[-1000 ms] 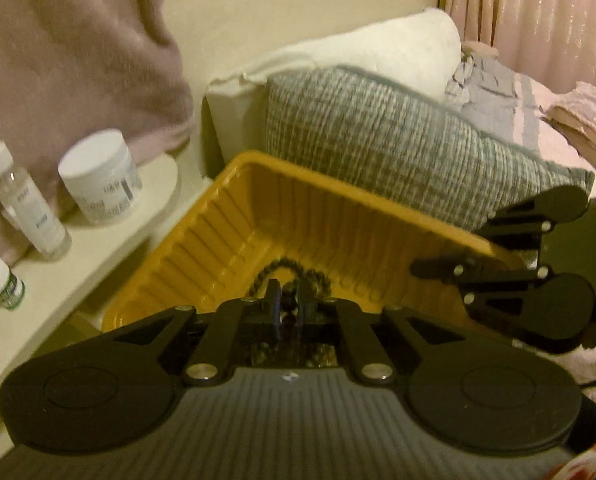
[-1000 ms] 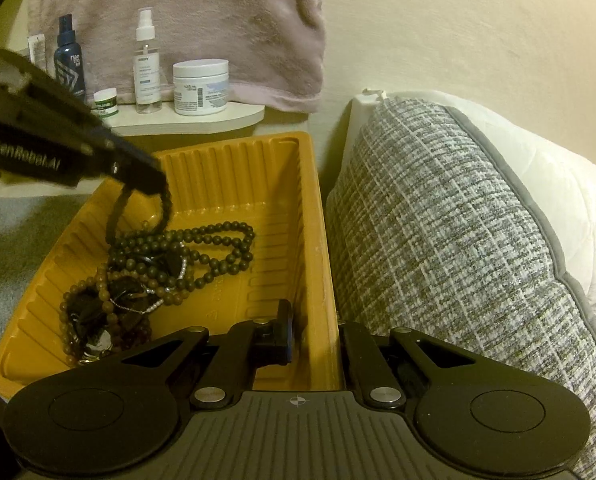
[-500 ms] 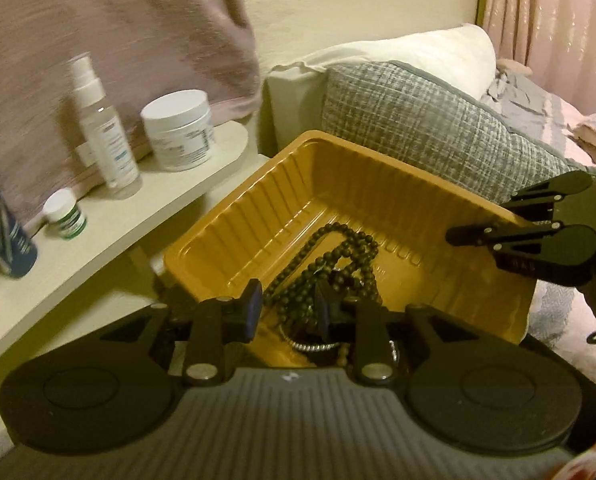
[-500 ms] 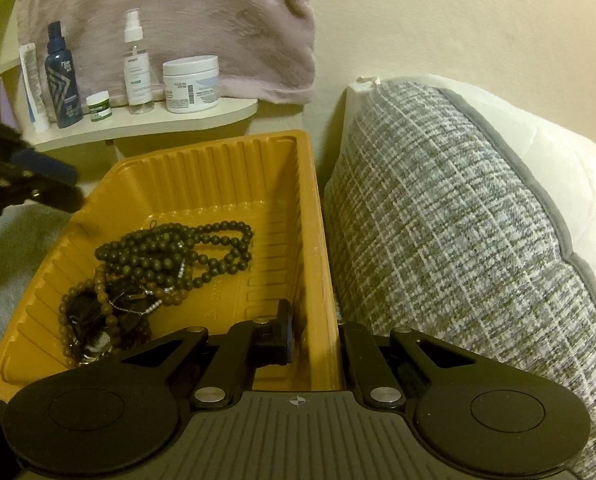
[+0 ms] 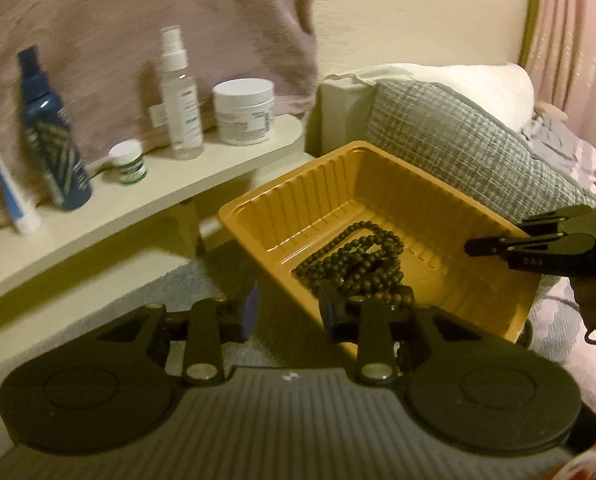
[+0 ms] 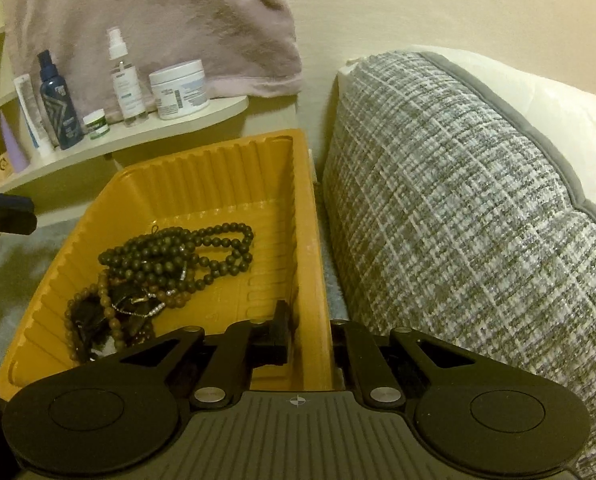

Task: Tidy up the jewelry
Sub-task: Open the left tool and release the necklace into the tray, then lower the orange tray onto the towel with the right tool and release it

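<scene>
A yellow ribbed tray (image 5: 298,204) (image 6: 217,168) sits on the bed with a tangle of dark and brown bead strings (image 5: 358,256) (image 6: 177,256) on its floor. My left gripper (image 5: 289,312) hovers at the tray's near corner, outside the beads. Its jaws are opening and nothing is between them. In the right wrist view the left gripper (image 6: 5,208) shows at the left edge, clear of the tray. My right gripper (image 6: 310,320) is shut on the tray's right wall. Seen from the left wrist, the right gripper (image 5: 474,246) sits at the tray's far right rim.
A cream shelf (image 5: 145,188) behind the tray holds a blue bottle (image 5: 53,144), a clear spray bottle (image 5: 179,96), a white jar (image 5: 243,112) and a small pot (image 5: 127,162). A pink towel (image 6: 157,20) hangs above. A grey woven cushion (image 6: 458,220) presses against the tray's right side.
The left gripper let go of the dark bead string, opened, and drew back out of the tray toward its near-left corner. The beads now lie in the tray. The right gripper kept its grip.
</scene>
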A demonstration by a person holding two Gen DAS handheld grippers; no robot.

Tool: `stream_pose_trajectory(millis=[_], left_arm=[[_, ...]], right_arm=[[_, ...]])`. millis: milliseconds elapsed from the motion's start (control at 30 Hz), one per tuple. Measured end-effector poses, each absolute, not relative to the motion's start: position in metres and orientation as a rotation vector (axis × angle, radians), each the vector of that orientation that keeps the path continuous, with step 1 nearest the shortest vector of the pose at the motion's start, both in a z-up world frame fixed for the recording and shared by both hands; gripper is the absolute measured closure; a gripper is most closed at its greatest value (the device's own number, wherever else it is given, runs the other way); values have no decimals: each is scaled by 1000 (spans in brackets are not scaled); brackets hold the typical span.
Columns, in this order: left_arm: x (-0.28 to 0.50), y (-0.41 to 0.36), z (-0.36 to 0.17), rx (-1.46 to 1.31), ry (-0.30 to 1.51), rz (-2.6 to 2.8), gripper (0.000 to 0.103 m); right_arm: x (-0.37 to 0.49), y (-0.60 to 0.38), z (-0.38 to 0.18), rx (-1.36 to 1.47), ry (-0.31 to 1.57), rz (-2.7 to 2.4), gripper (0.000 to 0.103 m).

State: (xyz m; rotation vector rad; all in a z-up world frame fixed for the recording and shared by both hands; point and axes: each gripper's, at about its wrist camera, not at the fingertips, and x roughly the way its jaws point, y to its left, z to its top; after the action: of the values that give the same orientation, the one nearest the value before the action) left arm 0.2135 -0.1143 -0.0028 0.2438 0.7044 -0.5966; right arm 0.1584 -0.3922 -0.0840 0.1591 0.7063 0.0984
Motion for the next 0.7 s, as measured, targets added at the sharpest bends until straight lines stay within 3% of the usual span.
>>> stream_pose_trajectory(millis=[233,300,367,400,467,700], left_arm=[[202,-98,-11,169,724,-557,66],[198,-94,-13,152,732,-541,66],[195,-91,-15,135,740,-525,65],[193,-89,-16,123,745,-515,63],[190,-87,-17,104,757,-489,59],[180,-80,-19,86,776,-381,29]], right_arm=[[148,-405,-86,248,670,124,95],[143,-407,-84,254,657,128,82],[135,-410,-78,272,615,139,43],[131,-412,-75,281,593,143,37],[125,-414,-67,280,565,146,34],[110,-416,-47,281,542,117,30]])
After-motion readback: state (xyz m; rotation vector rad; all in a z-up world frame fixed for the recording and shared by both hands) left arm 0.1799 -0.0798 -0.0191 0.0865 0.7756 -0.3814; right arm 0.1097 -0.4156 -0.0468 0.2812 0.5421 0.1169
